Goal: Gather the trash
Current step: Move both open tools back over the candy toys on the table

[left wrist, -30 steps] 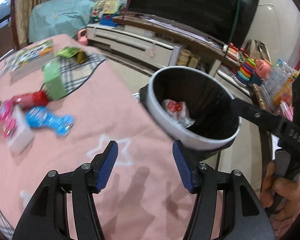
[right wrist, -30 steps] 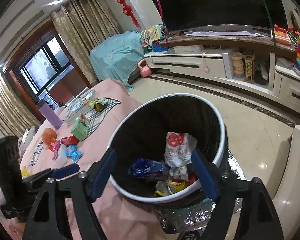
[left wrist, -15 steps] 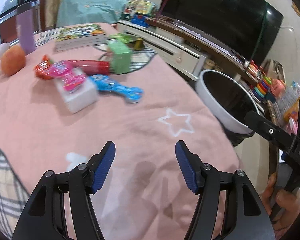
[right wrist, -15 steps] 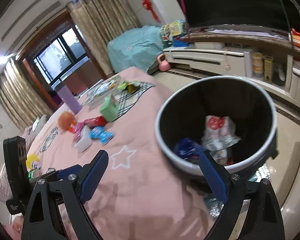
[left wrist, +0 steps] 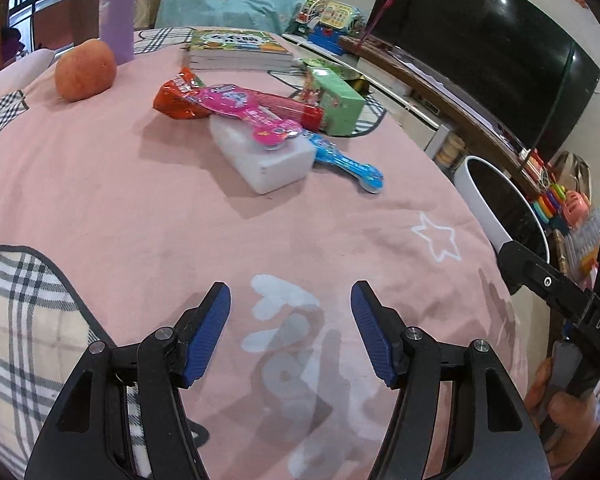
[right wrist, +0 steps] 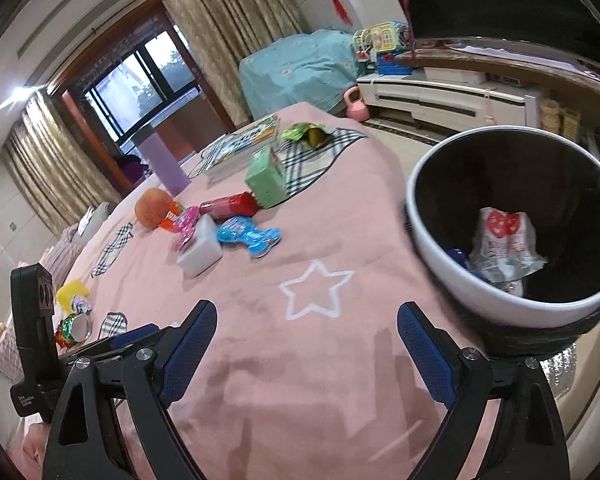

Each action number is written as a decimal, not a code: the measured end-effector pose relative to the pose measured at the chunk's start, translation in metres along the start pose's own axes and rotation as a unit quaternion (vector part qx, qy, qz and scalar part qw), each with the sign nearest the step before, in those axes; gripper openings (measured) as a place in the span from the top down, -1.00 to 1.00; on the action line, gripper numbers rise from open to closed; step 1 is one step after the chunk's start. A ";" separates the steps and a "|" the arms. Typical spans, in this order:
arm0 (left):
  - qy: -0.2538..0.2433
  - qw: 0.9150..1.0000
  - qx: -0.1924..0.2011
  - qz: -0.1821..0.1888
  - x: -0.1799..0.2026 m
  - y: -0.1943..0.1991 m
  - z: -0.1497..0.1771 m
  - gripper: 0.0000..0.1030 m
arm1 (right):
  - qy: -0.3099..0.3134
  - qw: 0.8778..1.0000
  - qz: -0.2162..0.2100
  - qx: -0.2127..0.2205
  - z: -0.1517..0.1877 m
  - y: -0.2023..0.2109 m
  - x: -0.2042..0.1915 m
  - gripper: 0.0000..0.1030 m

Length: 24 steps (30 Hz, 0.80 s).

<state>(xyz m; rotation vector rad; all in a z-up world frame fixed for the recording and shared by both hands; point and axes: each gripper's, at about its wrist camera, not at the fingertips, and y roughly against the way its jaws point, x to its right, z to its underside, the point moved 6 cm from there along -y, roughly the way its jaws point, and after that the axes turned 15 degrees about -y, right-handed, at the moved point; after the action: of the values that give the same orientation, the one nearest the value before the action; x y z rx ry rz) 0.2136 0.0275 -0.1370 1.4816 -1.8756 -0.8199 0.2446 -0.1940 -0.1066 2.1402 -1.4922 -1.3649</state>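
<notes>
Left gripper [left wrist: 290, 332] jaws apart, empty, over bare pink cloth [left wrist: 100, 200]. Right gripper [right wrist: 306, 354] jaws wide, nothing between. Wrappers [left wrist: 236, 108] and white block [left wrist: 266, 160] lie upper centre of the left view, untouched. Bin [right wrist: 512, 312] at right edge already holds some trash; most is left, I judge.
</notes>
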 end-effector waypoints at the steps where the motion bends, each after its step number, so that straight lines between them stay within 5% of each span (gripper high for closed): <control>1: 0.001 1.000 0.001 0.000 -0.002 0.000 -0.001 -0.27 | 0.000 1.000 0.000 -0.001 0.000 -0.002 -0.001 -0.80; 16: 0.027 0.999 0.006 -0.033 -0.018 -0.031 -0.056 -0.51 | 0.012 1.000 -0.002 -0.010 -0.009 -0.018 -0.010 -0.80; 23: 0.036 0.997 -0.010 -0.062 -0.030 -0.051 -0.067 -0.50 | 0.020 1.000 -0.005 -0.022 -0.016 -0.030 -0.014 -0.80; 24: 0.037 0.997 -0.009 -0.064 -0.034 -0.051 -0.067 -0.36 | 0.021 0.999 -0.006 -0.024 -0.017 -0.032 -0.014 -0.80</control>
<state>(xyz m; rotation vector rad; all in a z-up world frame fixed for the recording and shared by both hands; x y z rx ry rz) 0.3032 0.0443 -0.1372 1.6125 -1.7305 -0.8265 0.2768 -0.1726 -0.1086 2.1394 -1.4192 -1.3374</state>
